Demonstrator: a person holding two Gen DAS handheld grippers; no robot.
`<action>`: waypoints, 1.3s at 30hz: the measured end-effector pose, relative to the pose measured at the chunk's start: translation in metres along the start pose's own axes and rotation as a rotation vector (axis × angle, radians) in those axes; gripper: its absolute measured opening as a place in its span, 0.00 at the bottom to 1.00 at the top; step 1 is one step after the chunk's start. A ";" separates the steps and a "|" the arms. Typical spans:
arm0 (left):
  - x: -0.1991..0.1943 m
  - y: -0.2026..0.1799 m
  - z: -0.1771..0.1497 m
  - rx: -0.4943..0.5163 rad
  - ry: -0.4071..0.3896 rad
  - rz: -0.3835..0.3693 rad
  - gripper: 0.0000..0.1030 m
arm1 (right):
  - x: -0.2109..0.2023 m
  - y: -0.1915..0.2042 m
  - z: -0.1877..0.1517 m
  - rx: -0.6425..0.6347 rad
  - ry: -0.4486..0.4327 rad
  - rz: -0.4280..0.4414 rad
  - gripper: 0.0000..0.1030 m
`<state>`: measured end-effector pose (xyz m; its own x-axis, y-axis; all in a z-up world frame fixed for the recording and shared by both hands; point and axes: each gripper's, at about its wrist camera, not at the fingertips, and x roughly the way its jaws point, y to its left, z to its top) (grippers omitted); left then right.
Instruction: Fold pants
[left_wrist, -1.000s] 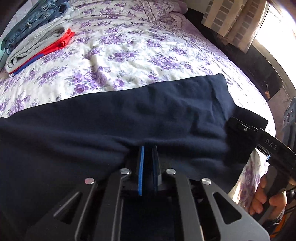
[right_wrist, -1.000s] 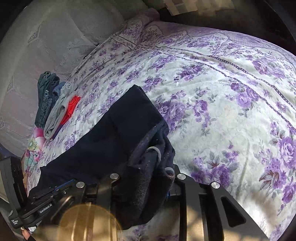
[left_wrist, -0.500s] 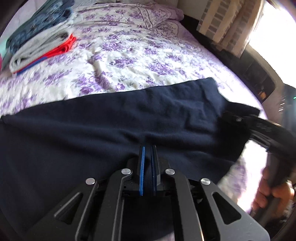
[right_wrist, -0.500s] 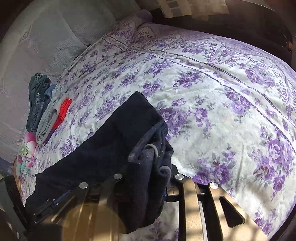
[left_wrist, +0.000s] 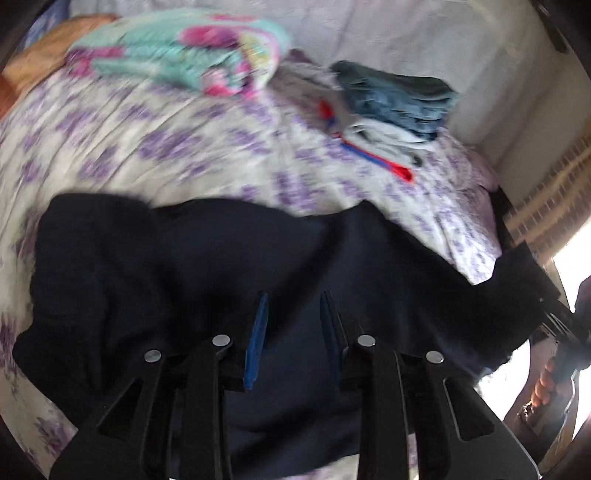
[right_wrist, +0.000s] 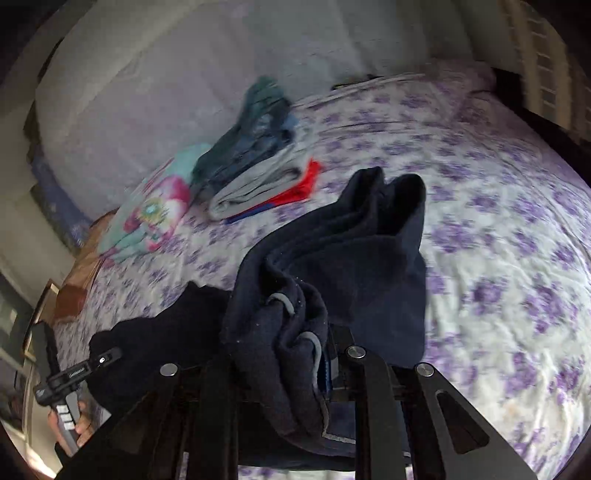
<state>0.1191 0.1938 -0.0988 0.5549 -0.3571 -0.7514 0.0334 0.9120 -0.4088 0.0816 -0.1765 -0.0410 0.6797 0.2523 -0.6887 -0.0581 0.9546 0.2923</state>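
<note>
Dark navy pants (left_wrist: 207, 266) lie crumpled across the purple-flowered bed (left_wrist: 177, 147). My left gripper (left_wrist: 293, 325) hovers over their near edge. Its jaws are opening, and the blue pads (left_wrist: 258, 332) stand apart with fabric showing below them, not pinched. In the right wrist view my right gripper (right_wrist: 310, 354) is shut on the bunched waistband (right_wrist: 291, 332) with its grey drawstring, and the pants (right_wrist: 354, 251) drape forward from it. The right gripper (left_wrist: 554, 314) also shows at the left wrist view's right edge, and the left gripper (right_wrist: 81, 369) at the right wrist view's lower left.
A stack of folded clothes (left_wrist: 391, 110) (right_wrist: 255, 166), jeans over grey and red, lies toward the pale wall. A teal and pink bundle (left_wrist: 184, 48) (right_wrist: 147, 218) lies beside it. Flowered sheet (right_wrist: 498, 221) spreads to the right. A bright window (left_wrist: 569, 258) is at the right.
Both views swung round toward the folded stack and the wall, and the pants moved with them. The left jaws, shut on the pants' edge before, have parted. The right grip holds.
</note>
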 end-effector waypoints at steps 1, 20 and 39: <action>0.007 0.008 -0.002 -0.012 0.011 0.002 0.26 | 0.014 0.020 -0.003 -0.049 0.027 0.012 0.18; 0.017 0.015 -0.005 0.017 -0.015 -0.014 0.27 | 0.069 0.092 -0.048 -0.213 0.214 0.179 0.73; 0.018 0.007 -0.005 0.046 -0.018 -0.005 0.36 | 0.125 0.061 -0.013 -0.100 0.240 0.053 0.10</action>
<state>0.1252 0.1929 -0.1183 0.5698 -0.3587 -0.7394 0.0744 0.9185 -0.3883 0.1533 -0.0847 -0.1177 0.4814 0.3216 -0.8154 -0.1694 0.9469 0.2734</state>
